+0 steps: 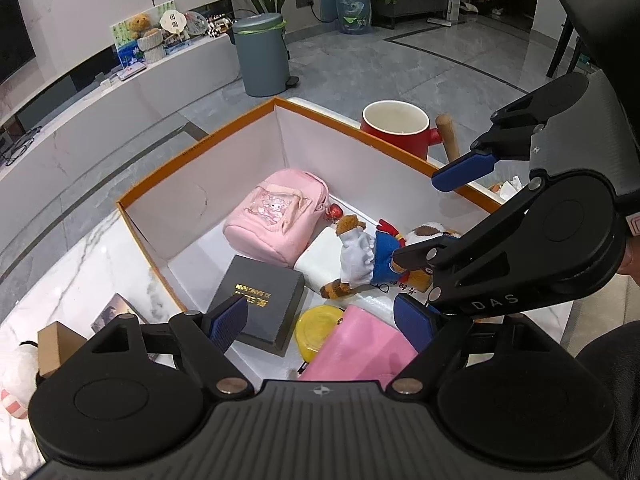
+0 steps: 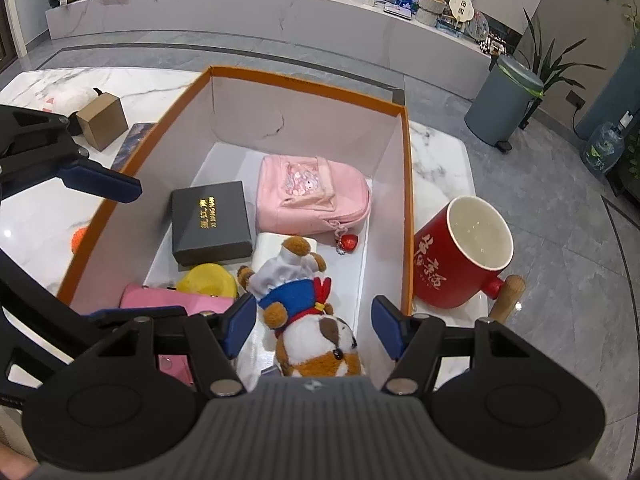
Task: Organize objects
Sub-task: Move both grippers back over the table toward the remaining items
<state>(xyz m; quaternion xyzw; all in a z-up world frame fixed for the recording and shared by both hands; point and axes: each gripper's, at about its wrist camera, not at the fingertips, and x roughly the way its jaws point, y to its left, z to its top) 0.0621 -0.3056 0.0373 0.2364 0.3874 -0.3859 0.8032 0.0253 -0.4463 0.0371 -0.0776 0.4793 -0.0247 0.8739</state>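
Both tools hang released over the orange-rimmed box [image 2: 407, 208]: the left tool [image 1: 320, 320] gapes above the black case [image 1: 260, 300]. The right tool [image 2: 314, 326] straddles the plush dog [image 2: 316, 320] untouching; the red mug [image 2: 460, 256] waits beside the box on the desk [image 2: 440, 148].

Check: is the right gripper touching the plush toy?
Apart. The right wrist view shows clear gaps between both fingers and the plush toy.

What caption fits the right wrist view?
Open right tongs above a plush toy lying in the orange-rimmed box.

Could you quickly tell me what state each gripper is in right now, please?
Left gripper: open, holding nothing.
Right gripper: open, fingers either side of the plush dog, not gripping it.
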